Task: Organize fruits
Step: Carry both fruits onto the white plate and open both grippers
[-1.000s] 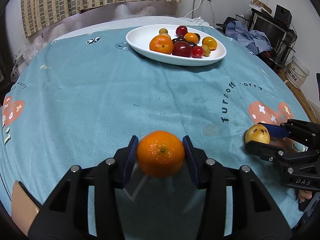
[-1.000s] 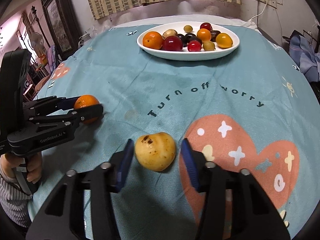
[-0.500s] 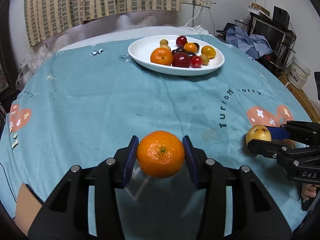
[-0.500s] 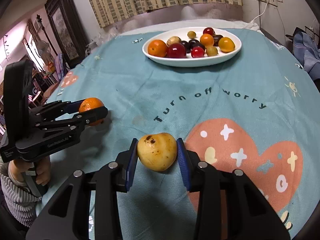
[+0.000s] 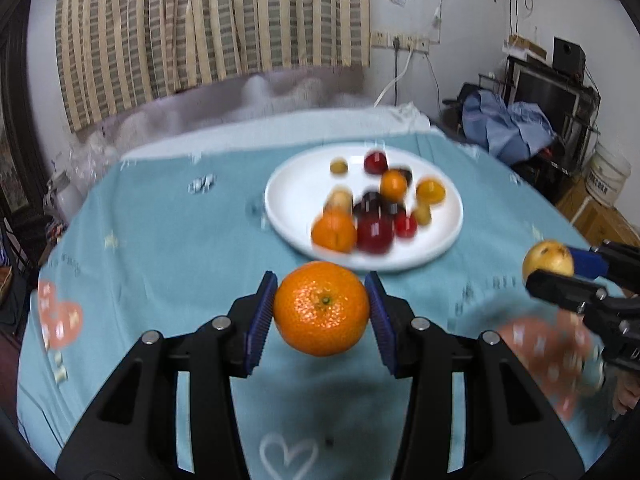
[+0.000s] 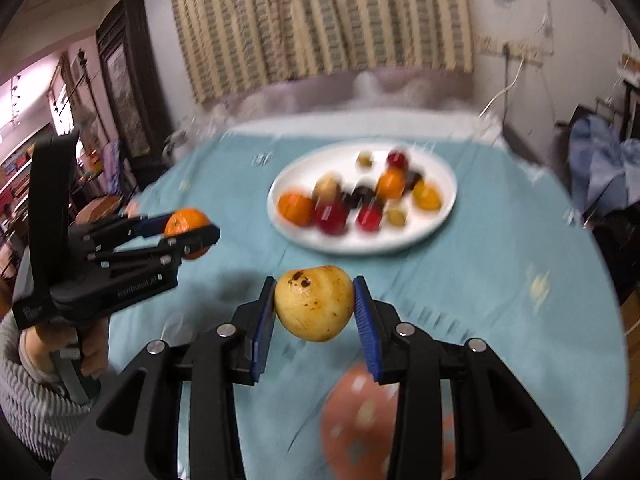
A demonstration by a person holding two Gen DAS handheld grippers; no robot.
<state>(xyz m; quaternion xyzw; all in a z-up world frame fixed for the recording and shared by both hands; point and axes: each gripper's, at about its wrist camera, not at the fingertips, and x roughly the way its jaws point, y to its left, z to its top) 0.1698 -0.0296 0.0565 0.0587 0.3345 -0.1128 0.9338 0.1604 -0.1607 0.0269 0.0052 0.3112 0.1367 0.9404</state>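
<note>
My left gripper [image 5: 321, 312] is shut on an orange [image 5: 321, 307] and holds it in the air above the teal tablecloth. It also shows at the left of the right wrist view [image 6: 192, 232]. My right gripper [image 6: 315, 307] is shut on a spotted yellow pear [image 6: 314, 302], also lifted; it shows at the right of the left wrist view [image 5: 548, 262]. A white plate [image 5: 296, 196] with several fruits lies ahead of both grippers [image 6: 436, 216].
The round table [image 5: 160, 248] has a teal cloth with heart prints. A striped curtain [image 5: 200, 24] hangs behind it. A heap of clothes [image 5: 508, 128] and a white bucket [image 5: 606, 176] stand off the table at the right.
Both grippers have risen and moved toward the plate with their fruit. The right gripper closed on the pear and lifted it off the cloth.
</note>
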